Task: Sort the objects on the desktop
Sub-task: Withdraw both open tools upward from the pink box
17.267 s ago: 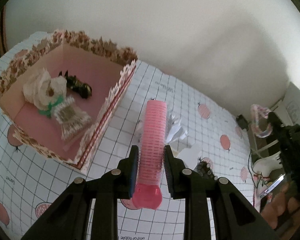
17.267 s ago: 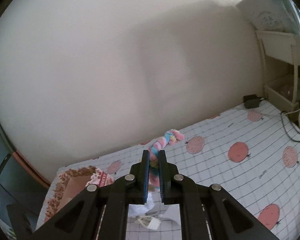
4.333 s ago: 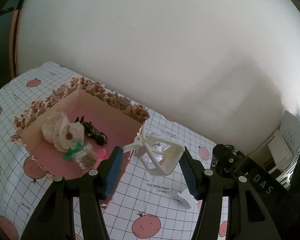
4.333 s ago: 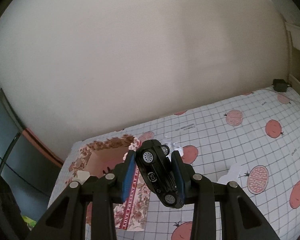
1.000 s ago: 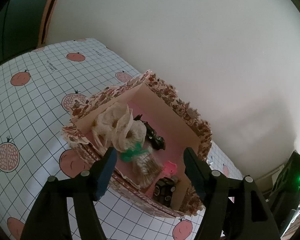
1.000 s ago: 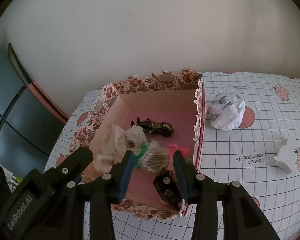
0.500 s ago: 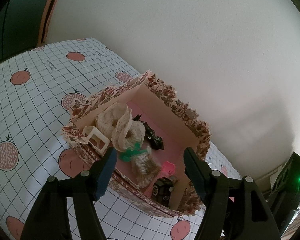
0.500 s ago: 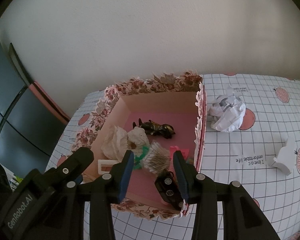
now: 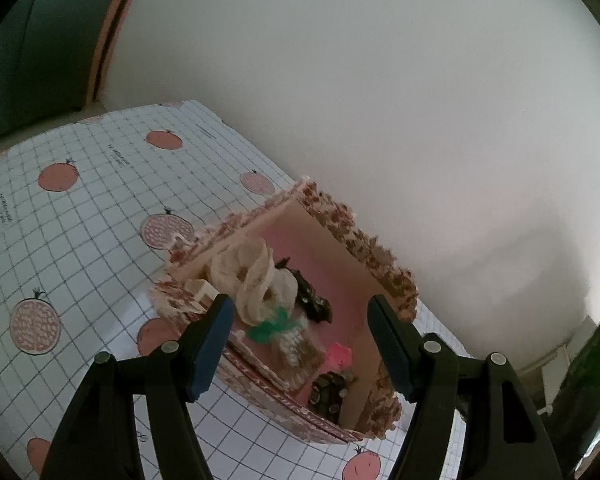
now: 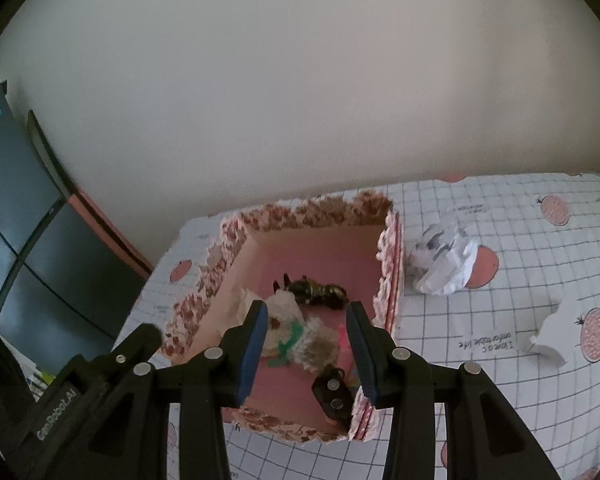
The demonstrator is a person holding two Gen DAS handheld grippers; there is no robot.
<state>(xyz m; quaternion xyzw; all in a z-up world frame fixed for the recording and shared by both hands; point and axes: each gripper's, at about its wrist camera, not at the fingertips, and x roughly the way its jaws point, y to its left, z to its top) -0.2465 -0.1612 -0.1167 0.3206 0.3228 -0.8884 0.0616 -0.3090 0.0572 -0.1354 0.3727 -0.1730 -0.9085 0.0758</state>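
Note:
A floral-edged pink box (image 9: pixel 384 276) (image 10: pixel 304 210) stands on the gridded cloth. Inside lie a cream fabric flower with a green bow (image 9: pixel 252 280) (image 10: pixel 284 320), a dark insect-like toy (image 9: pixel 312 300) (image 10: pixel 316 292), a pink piece (image 9: pixel 338 356), a black toy car (image 9: pixel 332 392) (image 10: pixel 334 396) and a white clip frame (image 9: pixel 200 288) by the near left wall. My left gripper (image 9: pixel 300 344) is open and empty above the box. My right gripper (image 10: pixel 306 346) is open and empty above the box too.
A crumpled white paper ball (image 10: pixel 444 258) lies right of the box. A white cut-out piece (image 10: pixel 552 336) lies farther right. The wall runs close behind the box. A dark cabinet (image 10: pixel 20 216) stands at the left. The left gripper's body (image 10: pixel 80 392) shows low left.
Both grippers have lifted and drawn back a little from the box. The white clip frame that appeared at the box's left wall half a second ago lies there still.

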